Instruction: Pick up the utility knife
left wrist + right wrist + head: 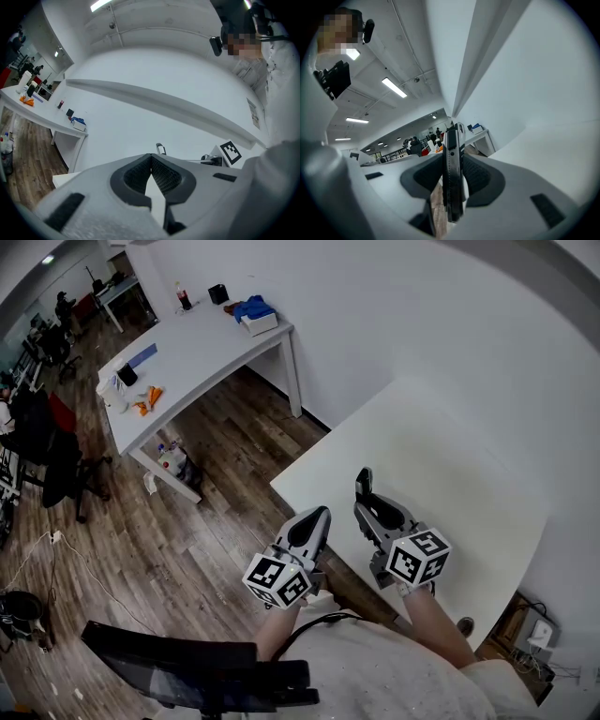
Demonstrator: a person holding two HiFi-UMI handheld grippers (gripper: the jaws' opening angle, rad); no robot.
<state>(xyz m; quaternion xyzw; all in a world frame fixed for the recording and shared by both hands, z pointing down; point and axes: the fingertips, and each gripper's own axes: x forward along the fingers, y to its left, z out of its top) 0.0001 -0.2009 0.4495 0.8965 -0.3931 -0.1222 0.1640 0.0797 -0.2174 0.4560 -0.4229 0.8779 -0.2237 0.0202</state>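
- Knife (451, 168) sits squeezed tight between the right gripper (367, 505) jaws, over the table (469, 474)
- Left gripper (151, 158) jaws are closed on nothing
- Pick-up looks done; next, just hold it tight and steady

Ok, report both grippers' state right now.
Left gripper: jaws shut, empty.
Right gripper: jaws shut on the utility knife.

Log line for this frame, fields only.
right gripper: shut on utility knife | left gripper: shut, empty | place: over white table
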